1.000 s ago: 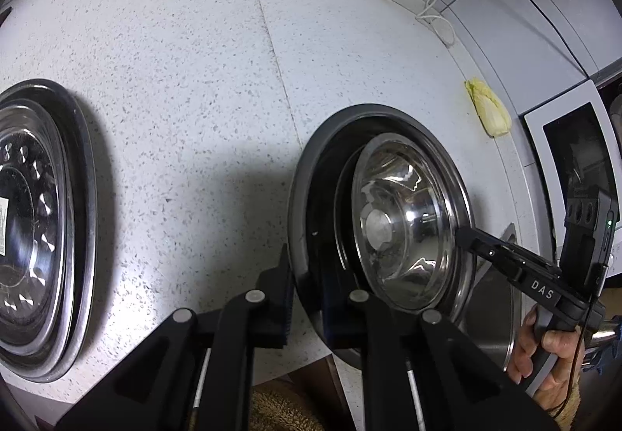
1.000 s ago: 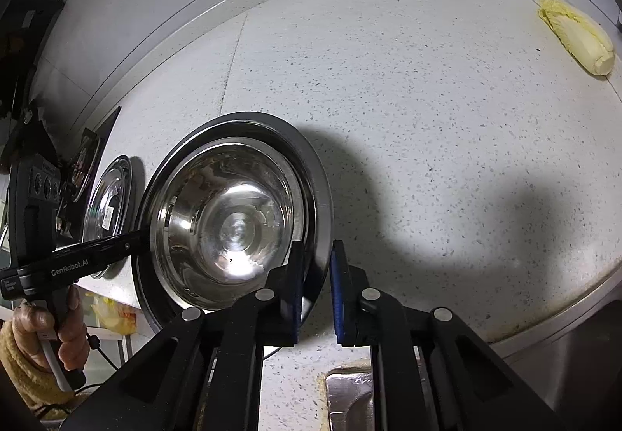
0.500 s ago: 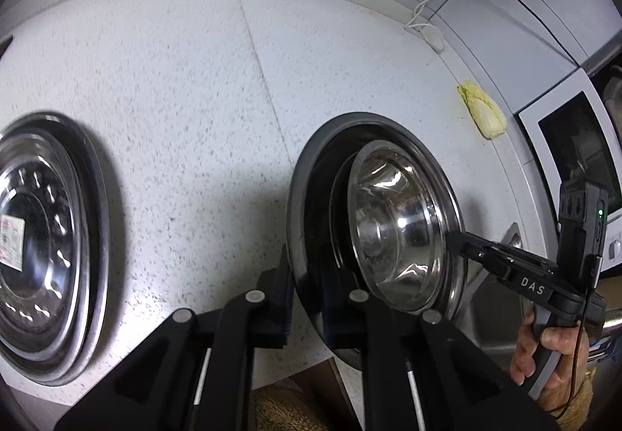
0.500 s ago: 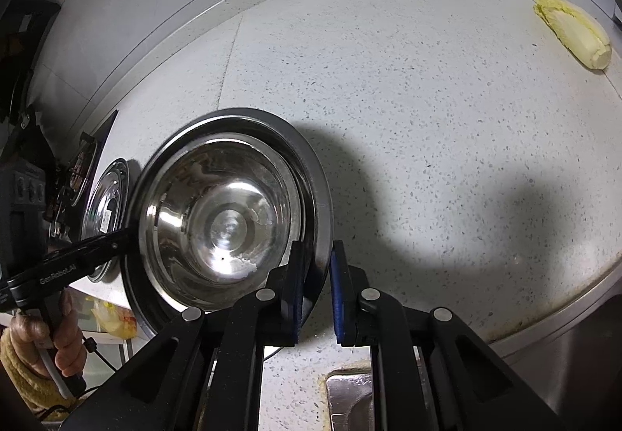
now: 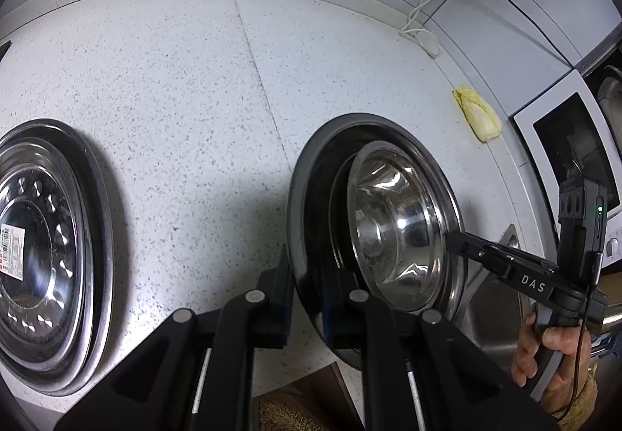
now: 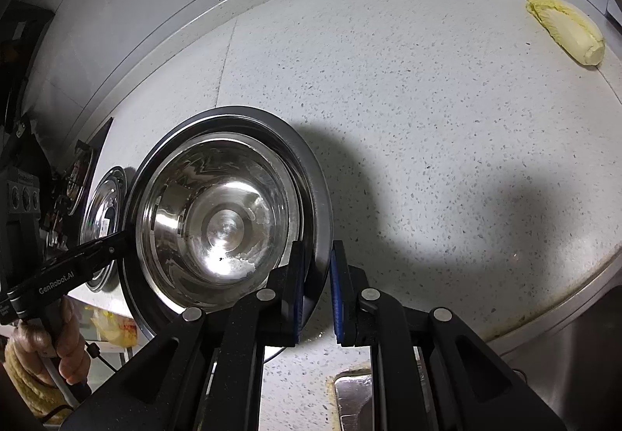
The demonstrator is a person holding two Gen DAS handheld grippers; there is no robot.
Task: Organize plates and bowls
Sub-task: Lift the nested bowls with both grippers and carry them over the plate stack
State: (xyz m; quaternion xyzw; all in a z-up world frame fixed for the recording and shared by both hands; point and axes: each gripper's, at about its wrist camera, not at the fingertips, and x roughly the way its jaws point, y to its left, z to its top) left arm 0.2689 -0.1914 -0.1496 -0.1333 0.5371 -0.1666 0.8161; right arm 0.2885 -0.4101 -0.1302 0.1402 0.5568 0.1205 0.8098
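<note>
Both grippers pinch opposite edges of one wide, dark-rimmed round metal plate [image 5: 307,205], which carries a shiny stainless steel bowl [image 5: 392,236] above the speckled white countertop [image 5: 175,81]. The left gripper [image 5: 307,308] is closed nearly tight on the plate's near rim, and the right gripper [image 6: 315,293] is clamped the same way on the far rim. A stack of perforated steel plates [image 5: 46,244] lies well apart on the left of the counter, likely the destination. To carry it well, both hands should move together at matching height, keeping the plate level so the loose bowl does not slide, and the grips should stay firm until the plate rests flat.
</note>
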